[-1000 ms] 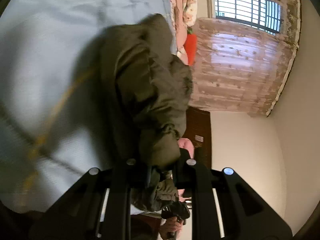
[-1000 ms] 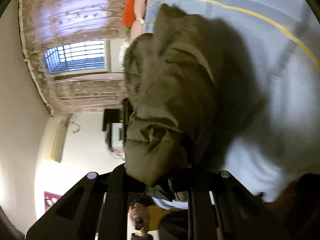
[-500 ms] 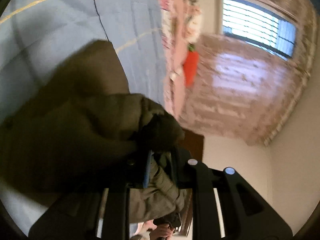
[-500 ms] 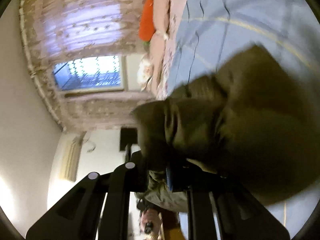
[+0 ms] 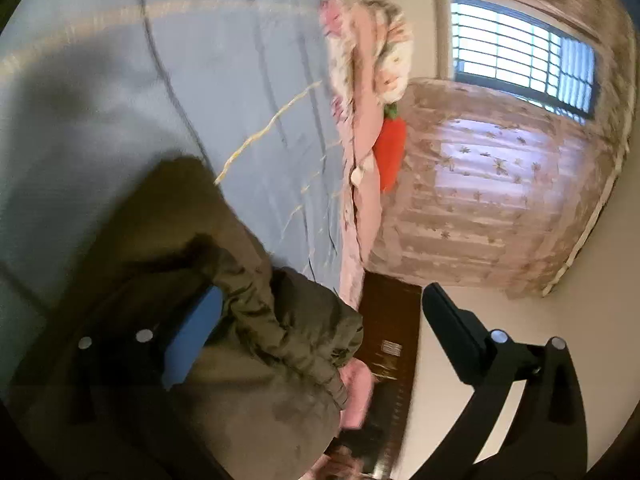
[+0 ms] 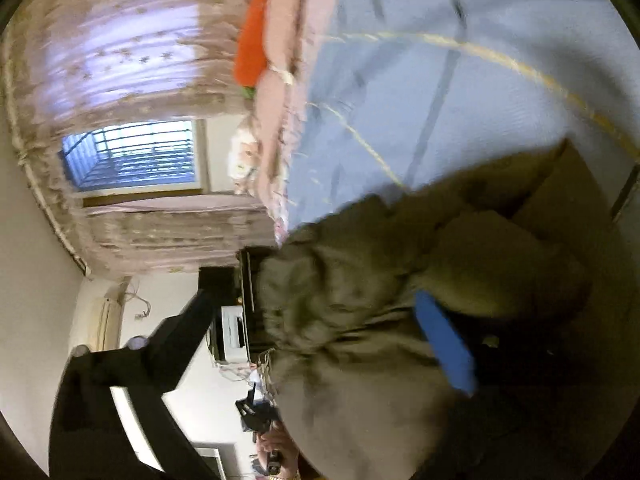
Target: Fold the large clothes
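Jacket (image 5: 248, 360), olive green and padded, lies bunched on the bed (image 5: 224, 92), over its blue quilt with thin yellow lines. In the left wrist view it fills the lower left, its folds running under and past the left gripper (image 5: 320, 320). That gripper's fingers have just been opening and now stand wide: one blue pad (image 5: 196, 340) lies against the cloth on the left, while the other black finger (image 5: 452, 332) hangs clear on the right in front of the pale wall. The cloth sits between them but is not pinched.

In the right wrist view the jacket (image 6: 360, 320) spreads across the lower right, again over the blue quilt (image 6: 460, 60). The right gripper (image 6: 312, 320) has likewise just been opening and is spread wide; its blue pad (image 6: 444, 344) rests beside the fabric on the right, and the other black finger (image 6: 180, 332) stands free on the left, so nothing is clamped.

Along the far edge of the bed lies pink bedding (image 5: 360, 128) with an orange carrot-shaped cushion (image 5: 390, 152) beside it. Behind that hang sheer patterned curtains (image 5: 500, 184) under a barred window (image 5: 520, 56). A dark wooden cabinet (image 5: 390, 332) stands at the bed's side. Both views are blurred.
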The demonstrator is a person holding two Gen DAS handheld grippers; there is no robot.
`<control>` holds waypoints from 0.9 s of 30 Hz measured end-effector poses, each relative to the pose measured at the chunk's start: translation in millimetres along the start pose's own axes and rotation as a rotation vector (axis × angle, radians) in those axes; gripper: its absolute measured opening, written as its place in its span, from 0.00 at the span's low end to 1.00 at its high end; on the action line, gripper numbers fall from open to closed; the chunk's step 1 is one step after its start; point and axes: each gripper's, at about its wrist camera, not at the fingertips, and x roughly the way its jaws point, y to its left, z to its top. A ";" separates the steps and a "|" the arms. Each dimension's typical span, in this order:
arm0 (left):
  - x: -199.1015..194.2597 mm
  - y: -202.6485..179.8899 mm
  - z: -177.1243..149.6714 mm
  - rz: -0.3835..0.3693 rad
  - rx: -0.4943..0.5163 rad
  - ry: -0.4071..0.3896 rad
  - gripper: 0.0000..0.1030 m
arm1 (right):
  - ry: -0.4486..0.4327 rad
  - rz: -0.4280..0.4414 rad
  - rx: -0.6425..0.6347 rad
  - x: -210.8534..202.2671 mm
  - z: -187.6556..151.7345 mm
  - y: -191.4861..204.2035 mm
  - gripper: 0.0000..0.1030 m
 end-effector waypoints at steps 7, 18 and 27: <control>-20.6 -153.0 -150.8 0.559 0.999 -0.315 0.98 | -0.232 -0.518 -0.788 -5.8 -118.7 143.7 0.99; 124.1 -85.4 -243.9 0.921 1.252 -0.167 0.97 | -0.115 -0.765 -1.003 128.8 -196.7 71.9 0.99; 167.2 -47.3 -200.5 0.863 1.249 -0.166 0.98 | -0.126 -0.729 -1.012 169.6 -161.7 33.2 0.99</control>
